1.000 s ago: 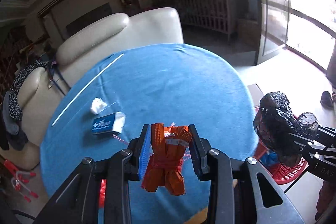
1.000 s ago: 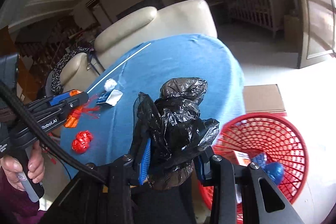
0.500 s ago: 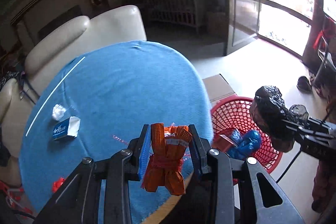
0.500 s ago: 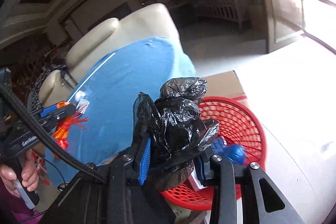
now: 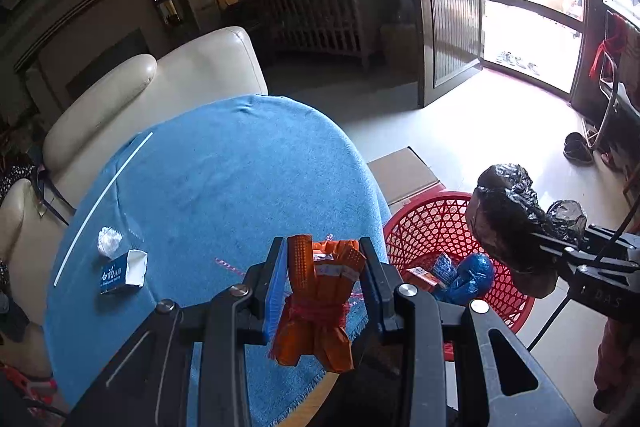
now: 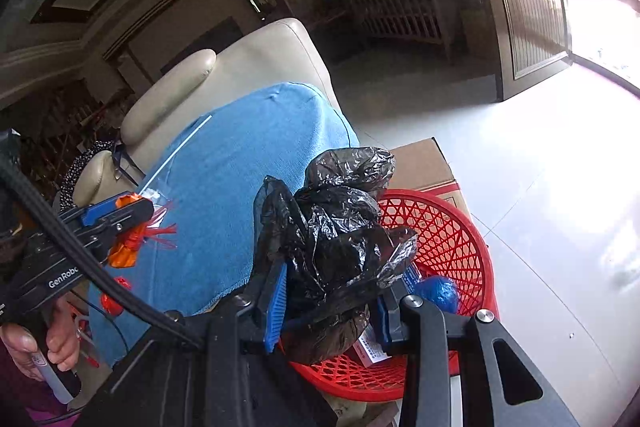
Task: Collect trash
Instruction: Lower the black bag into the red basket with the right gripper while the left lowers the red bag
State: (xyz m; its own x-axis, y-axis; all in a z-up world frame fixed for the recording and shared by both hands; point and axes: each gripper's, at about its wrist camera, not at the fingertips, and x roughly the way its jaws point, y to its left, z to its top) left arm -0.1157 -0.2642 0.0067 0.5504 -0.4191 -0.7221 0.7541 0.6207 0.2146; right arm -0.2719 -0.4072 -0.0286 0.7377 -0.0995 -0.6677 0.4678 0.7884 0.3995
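My left gripper (image 5: 324,263) is shut on an orange wrapper bundle (image 5: 318,307) tied with red string, held over the near edge of the blue-clothed table (image 5: 224,187). My right gripper (image 6: 334,287) is shut on a crumpled black plastic bag (image 6: 336,227) and hangs over the red mesh basket (image 6: 452,227) on the floor beside the table. In the left wrist view the same bag (image 5: 508,211) shows above the basket (image 5: 424,223). The basket holds a blue bag (image 5: 468,275) and small cartons. A blue and white carton (image 5: 120,271) and a white paper wad (image 5: 109,241) lie on the cloth.
A cream leather armchair (image 5: 160,87) stands behind the table. A cardboard box (image 5: 404,171) lies on the floor behind the basket. A red crumpled scrap (image 6: 114,297) lies near the cloth's front edge. A hand (image 6: 44,343) grips the left gripper's handle. Shoes (image 5: 576,147) sit by the doorway.
Both grippers have swung to the right with their loads. The red basket has come into the left wrist view, and the black bag now hangs over it rather than over the table.
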